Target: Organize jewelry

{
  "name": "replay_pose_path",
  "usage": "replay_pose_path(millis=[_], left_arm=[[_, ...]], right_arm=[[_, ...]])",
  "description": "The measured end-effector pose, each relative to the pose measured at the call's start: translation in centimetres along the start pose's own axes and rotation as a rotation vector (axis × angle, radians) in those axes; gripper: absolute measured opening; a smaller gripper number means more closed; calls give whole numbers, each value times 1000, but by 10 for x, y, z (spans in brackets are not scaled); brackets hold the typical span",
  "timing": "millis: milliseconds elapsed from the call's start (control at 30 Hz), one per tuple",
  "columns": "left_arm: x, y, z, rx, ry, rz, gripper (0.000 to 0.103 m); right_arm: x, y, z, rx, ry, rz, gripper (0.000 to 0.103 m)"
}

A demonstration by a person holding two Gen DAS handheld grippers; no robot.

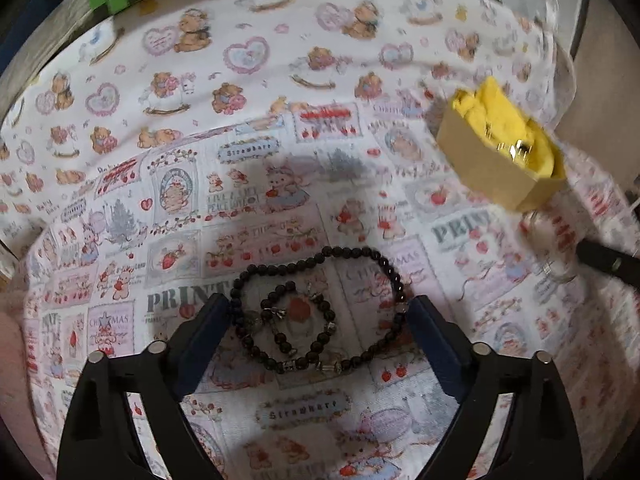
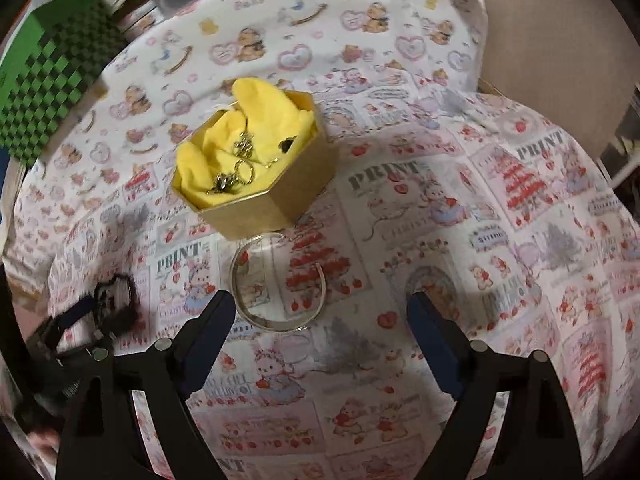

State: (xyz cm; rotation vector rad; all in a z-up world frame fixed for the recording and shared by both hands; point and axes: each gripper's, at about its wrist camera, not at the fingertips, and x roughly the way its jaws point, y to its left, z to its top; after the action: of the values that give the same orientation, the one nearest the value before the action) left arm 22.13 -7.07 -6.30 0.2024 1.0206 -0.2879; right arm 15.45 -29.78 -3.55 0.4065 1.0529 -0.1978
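The left tool [image 1: 316,320] is spread wide and grasps nothing; its two fingers straddle a heap of black bead bracelets [image 1: 320,312] lying on the printed cloth [image 1: 240,80] over the tabletop; the outer strand touches or nearly touches both fingers. The right tool [image 2: 320,316] is likewise released and empty; a silver cuff bangle [image 2: 276,284] lies flat between its fingers, nearer the left finger; whether they touch is unclear. Just beyond the bangle sits a hexagonal tan box [image 2: 260,188], lined with yellow cloth [image 2: 224,148]; small metal jewelry pieces [image 2: 240,168] rest inside. A green checkered box [image 2: 52,92] stands at the far left edge.
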Motion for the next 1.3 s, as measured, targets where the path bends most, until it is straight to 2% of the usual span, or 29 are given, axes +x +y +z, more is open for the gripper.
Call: replay_pose_path(millis=[67, 133, 233, 267, 300, 333, 400, 433, 467, 567, 600, 667, 733, 800, 1033, 1167, 1300], left_arm=[[3, 1, 1, -24, 0, 32, 103], [4, 7, 2, -65, -4, 8, 103], [3, 6, 1, -59, -21, 27, 99], [2, 6, 0, -59, -31, 29, 91], [-1, 7, -1, -61, -45, 32, 77], [-5, 9, -2, -62, -56, 43, 68], [-9, 12, -2, -66, -64, 56, 36], [-10, 12, -3, -58, -69, 89, 29], [-11, 12, -4, -47, -77, 118, 18], [-12, 18, -7, -48, -88, 133, 17], [-13, 22, -7, -62, -87, 131, 11], [-21, 30, -8, -83, -110, 138, 8], [-30, 36, -10, -107, -144, 157, 8], [-44, 42, -10, -121, -201, 157, 8], [-95, 50, -13, -167, -388, 90, 8], [-133, 53, -9, -184, -467, 100, 8], [-168, 53, -5, -190, -527, 89, 7]], right_arm=[[2, 5, 0, 10, -4, -14, 87], [6, 14, -1, -12, 1, -33, 87], [11, 27, -3, -26, -9, -72, 87], [13, 29, -4, -24, -13, -84, 87], [13, 31, -5, -18, -16, -95, 87], [13, 32, -5, -5, -24, -104, 87], [15, 37, -6, -6, -30, -107, 88], [17, 40, -7, -24, -24, -110, 88], [19, 44, -7, -46, -22, -117, 88], [24, 54, -9, -99, -20, -131, 89], [24, 55, -9, -107, -23, -128, 88], [24, 55, -10, -130, -34, -130, 82], [24, 57, -12, -182, -51, -157, 70], [24, 57, -12, -219, -57, -151, 62], [14, 52, -19, -283, -22, -90, 62], [5, 49, -25, -306, 16, -20, 62], [-15, 48, -27, -334, -7, 23, 62]])
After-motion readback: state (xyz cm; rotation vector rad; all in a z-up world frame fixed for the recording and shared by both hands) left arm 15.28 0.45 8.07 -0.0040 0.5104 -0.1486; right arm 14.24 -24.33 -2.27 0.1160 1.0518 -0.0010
